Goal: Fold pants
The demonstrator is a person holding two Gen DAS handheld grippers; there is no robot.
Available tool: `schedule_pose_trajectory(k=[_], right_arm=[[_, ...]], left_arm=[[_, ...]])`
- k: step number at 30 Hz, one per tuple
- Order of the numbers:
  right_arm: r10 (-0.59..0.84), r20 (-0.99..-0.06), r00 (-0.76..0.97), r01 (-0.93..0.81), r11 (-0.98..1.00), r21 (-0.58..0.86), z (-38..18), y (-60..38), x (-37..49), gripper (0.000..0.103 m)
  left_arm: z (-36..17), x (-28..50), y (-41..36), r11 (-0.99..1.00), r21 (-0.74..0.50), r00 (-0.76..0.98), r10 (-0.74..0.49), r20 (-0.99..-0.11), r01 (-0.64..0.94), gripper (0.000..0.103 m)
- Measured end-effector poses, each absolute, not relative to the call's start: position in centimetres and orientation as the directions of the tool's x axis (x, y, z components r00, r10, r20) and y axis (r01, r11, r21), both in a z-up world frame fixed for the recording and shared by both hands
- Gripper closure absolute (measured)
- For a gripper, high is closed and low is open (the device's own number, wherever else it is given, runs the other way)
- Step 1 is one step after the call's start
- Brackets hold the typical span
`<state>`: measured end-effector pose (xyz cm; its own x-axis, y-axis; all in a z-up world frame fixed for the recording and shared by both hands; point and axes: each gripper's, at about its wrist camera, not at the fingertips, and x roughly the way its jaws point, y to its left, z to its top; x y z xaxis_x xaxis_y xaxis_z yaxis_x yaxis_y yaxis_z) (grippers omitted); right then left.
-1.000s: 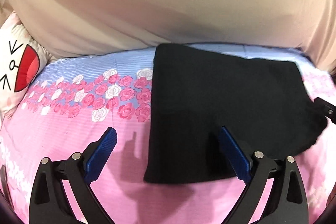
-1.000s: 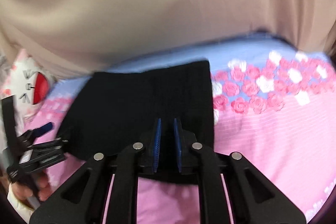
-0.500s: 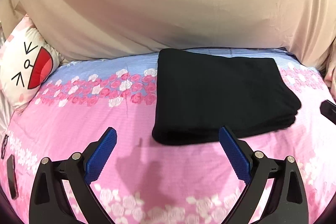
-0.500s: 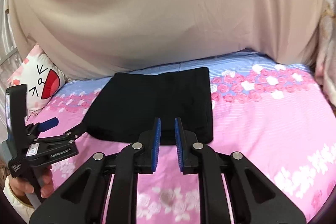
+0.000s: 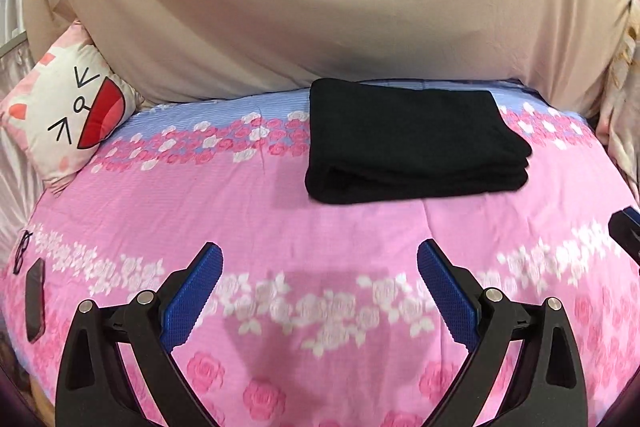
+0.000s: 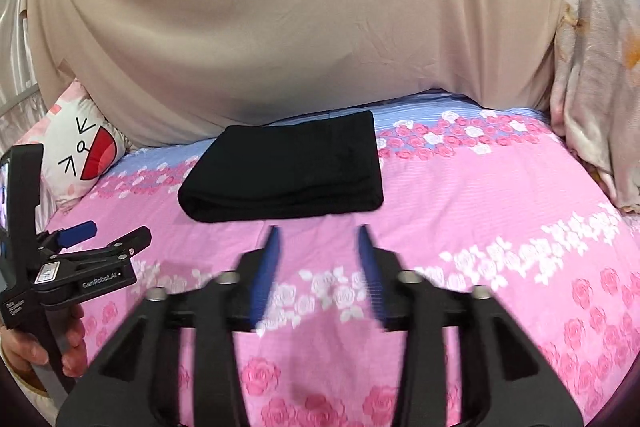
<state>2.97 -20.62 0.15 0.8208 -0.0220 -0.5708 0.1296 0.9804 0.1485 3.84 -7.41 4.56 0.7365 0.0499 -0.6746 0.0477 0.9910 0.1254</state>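
Left gripper: jaws wide, empty. Right gripper: blurred, jaws look parted, empty. Both over the bed, short of the pants. Pants lie in a compact folded stack at the far side. Folding looks done; nothing obvious left.

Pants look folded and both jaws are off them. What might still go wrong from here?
1. The folded pants show loose stacked layers along the near edge; a brush from either open gripper, left or right, might slide them apart.
2. They lie on a soft quilt, so pressing near them may tilt the stack.
3. Glasses and a dark flat object lie near the left edge, easy to bump.
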Motion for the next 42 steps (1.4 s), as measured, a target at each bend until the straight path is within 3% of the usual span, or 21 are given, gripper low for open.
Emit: schedule_pose_trajectory(k=[3, 5, 7, 15, 42], right_arm=[[-0.049, -0.570, 0.820, 0.135, 0.985, 0.109, 0.2, -19.8, 1.6, 0.060], [-0.042, -0.574, 0.818, 0.129, 0.985, 0.112, 0.1, -19.4, 0.9, 0.053], [-0.048, -0.569, 0.821, 0.126, 0.987, 0.098, 0.1, -18.9, 0.2, 0.036], [-0.046, -0.572, 0.819, 0.116, 0.990, 0.086, -0.4, -17.9, -1.3, 0.026], [-0.053, -0.575, 0.817, 0.120, 0.990, 0.079, -0.4, -17.3, -1.5, 0.024]], left_arm=[[4.4, 2.6, -7.4, 0.992, 0.114, 0.728, 0.037, -0.685, 0.057, 0.007], [4.3, 1.6, -7.5, 0.992, 0.105, 0.726, 0.026, -0.687, 0.065, 0.007], [4.3, 0.9, -7.6, 0.992, 0.109, 0.728, 0.025, -0.685, 0.068, 0.006], [4.5, -1.2, -8.5, 0.989, 0.113, 0.721, 0.012, -0.693, 0.093, 0.006], [4.8, -2.4, -8.9, 0.986, 0.124, 0.720, 0.008, -0.694, 0.108, 0.006]])
